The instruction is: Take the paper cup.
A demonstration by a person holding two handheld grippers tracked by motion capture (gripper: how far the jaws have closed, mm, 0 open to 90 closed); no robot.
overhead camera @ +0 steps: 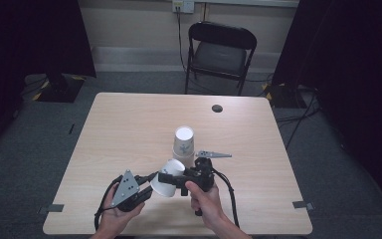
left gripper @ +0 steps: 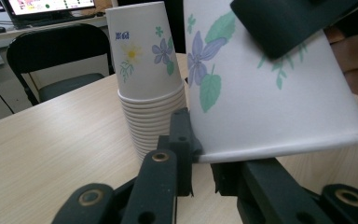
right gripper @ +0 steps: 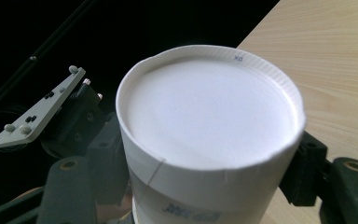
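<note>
Both grippers pinch one flowered paper cup (overhead camera: pixel 167 178): right gripper (overhead camera: pixel 175 179) squeezes its sides, left gripper (overhead camera: pixel 148 188) nips its rim, stack of cups (overhead camera: pixel 183 143) at 12 o'clock.

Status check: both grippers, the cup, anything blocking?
Right gripper shut on loose paper cup, bottom up. Left gripper pinching the cup's rim. Cup stack standing just behind; table otherwise bare.

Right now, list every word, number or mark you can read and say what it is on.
"xo", roughly: tiny embossed mark on the base rim of the held cup, barely legible.
Blue print on the stack's top cup: too blurred to read.
Blue print on the held cup's wall: cut off, unreadable.
Monitor text: too small.
</note>
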